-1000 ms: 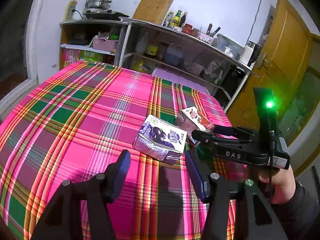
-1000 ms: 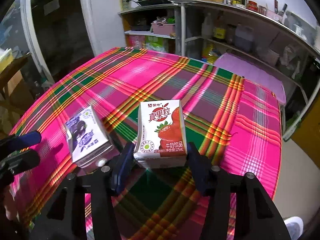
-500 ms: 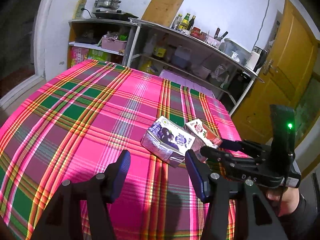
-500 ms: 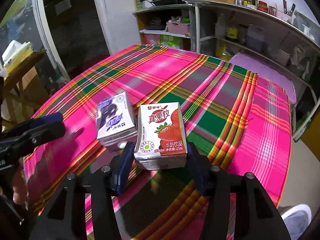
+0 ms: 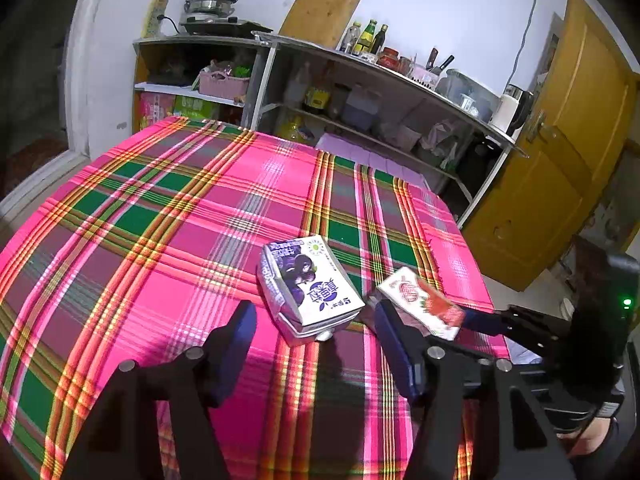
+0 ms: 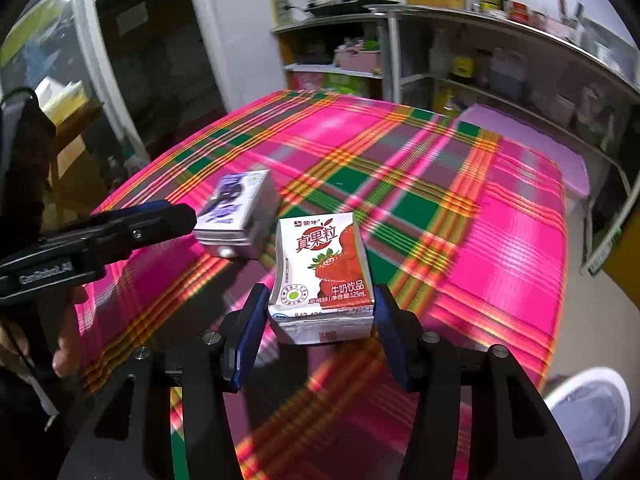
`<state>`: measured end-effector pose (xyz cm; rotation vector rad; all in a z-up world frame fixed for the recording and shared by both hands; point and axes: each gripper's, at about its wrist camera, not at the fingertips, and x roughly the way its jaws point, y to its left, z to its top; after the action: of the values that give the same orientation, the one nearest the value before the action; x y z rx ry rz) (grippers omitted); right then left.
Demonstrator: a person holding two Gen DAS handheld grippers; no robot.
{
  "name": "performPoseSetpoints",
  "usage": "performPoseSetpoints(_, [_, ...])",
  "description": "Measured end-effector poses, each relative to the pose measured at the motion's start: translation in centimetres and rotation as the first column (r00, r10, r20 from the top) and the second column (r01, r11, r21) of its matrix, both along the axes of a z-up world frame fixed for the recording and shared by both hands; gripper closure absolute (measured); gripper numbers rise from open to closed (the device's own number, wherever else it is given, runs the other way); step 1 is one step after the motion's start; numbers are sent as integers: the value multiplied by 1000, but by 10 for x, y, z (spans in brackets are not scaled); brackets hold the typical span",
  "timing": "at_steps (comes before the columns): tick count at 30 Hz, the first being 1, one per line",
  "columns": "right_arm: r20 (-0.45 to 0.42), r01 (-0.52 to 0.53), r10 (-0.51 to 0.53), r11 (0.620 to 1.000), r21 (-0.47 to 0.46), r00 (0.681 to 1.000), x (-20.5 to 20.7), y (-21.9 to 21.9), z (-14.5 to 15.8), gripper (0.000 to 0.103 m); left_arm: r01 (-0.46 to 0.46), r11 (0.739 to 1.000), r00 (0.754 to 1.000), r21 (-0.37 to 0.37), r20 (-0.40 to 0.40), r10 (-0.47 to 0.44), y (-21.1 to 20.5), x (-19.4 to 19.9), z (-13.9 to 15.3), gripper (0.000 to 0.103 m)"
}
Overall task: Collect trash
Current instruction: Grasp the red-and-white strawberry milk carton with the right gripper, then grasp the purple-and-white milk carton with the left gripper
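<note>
A purple blueberry milk carton (image 5: pixel 308 288) lies flat on the pink plaid tablecloth (image 5: pixel 160 220). Its near end sits between the tips of my left gripper (image 5: pixel 314 314), whose jaws are opening, and the pads do not press it. My right gripper (image 6: pixel 320 312) is shut on a red-and-white strawberry milk carton (image 6: pixel 324 276), held just above the cloth. In the left wrist view that carton (image 5: pixel 420 304) hangs to the right of the purple one. In the right wrist view the purple carton (image 6: pixel 240 212) lies beyond it, with a left finger (image 6: pixel 160 220) beside it.
Metal shelves (image 5: pixel 360 92) with bottles, pots and tubs stand behind the table. A yellow door (image 5: pixel 560 160) is at the right. The table's right edge (image 6: pixel 560 280) drops to the floor, where a person's shoe (image 6: pixel 592 400) shows.
My right gripper has drawn the strawberry carton back and away from the purple carton. The left gripper's fingers stand slightly wider apart, still around the purple carton's near end.
</note>
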<state>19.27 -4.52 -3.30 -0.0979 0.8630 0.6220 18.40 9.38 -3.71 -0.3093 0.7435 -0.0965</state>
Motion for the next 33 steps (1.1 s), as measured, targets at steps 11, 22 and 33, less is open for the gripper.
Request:
performPoseSetpoints(11, [-21, 83, -82, 996, 34, 996, 5, -38, -2, 49, -47, 997, 997, 60, -58, 50, -21, 36, -18, 37])
performPoseSetpoints(22, [-12, 108, -108, 993, 47, 994, 1, -45, -1, 49, -85, 987, 988, 133, -117, 101, -20, 46, -38, 41])
performPoseSetpoints(33, [27, 172, -173, 984, 43, 985, -26, -63, 10, 49, -25, 989, 999, 147, -18, 28, -36, 10, -15, 44])
